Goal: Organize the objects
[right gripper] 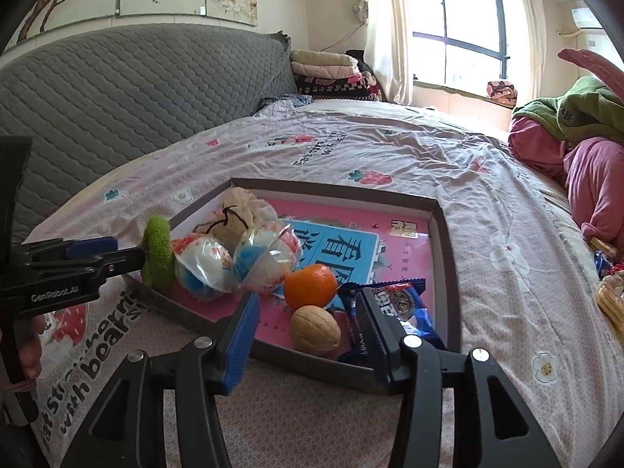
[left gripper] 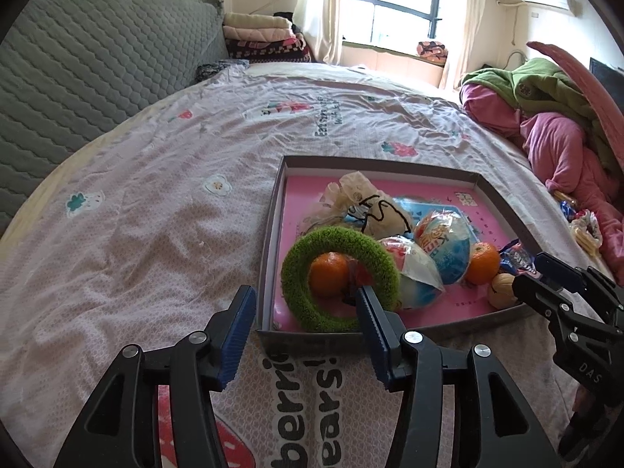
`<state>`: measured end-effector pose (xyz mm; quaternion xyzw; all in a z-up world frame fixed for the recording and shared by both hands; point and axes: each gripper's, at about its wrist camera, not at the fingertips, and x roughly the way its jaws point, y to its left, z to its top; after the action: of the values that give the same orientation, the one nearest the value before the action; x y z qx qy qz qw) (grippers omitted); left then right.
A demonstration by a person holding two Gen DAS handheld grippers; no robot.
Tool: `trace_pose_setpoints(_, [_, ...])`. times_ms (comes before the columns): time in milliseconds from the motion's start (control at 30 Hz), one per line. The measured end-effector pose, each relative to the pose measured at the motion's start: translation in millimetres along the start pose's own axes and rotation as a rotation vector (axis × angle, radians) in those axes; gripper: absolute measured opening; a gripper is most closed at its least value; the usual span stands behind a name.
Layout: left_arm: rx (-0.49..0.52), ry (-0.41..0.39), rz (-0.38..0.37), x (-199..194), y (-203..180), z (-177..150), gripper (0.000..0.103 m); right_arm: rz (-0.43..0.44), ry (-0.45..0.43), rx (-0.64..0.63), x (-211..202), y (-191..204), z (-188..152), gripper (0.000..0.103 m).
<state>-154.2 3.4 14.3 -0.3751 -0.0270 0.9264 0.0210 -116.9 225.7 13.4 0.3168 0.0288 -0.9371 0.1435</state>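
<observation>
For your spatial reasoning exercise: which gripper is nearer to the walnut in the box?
Right. The right gripper hangs open just above the walnut, which shows between its fingers. The left gripper is open at the box's other near corner, by the green ring.

Bright window point(left gripper: 394, 4) daylight, sharp, fisheye-warped edges

Snack packets point(right gripper: 608, 292) cut by right edge

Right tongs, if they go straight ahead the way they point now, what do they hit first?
Most likely the walnut, which lies just inside the tray's near wall, in line between the open right tongs. The orange sits just beyond it. Depth is hard to judge, so the wall could come first.
</observation>
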Motion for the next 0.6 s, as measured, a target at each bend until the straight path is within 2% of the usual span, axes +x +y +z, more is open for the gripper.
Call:
trace_pose_setpoints(67, [-0.003,-0.010,-0.002,-6,0,1,0.057,-0.002,-0.010,0.011,-4,-2,2,0.054])
trace_pose_setpoints(200, [0.003,-0.037,-0.004,-17,-2,1,0.065,-0.008,-0.040,0.022,-13,-4,5,0.057])
trace_pose_setpoints(400, [0.023,-0.076,-0.012,-32,-11,-1,0.073,-0.040,-0.091,0.027,-29,-6,8,0.062])
trace_pose_setpoints(600, [0.037,-0.119,-0.016,-48,-24,-6,0.075,-0.036,-0.123,0.072,-42,-14,7,0.066])
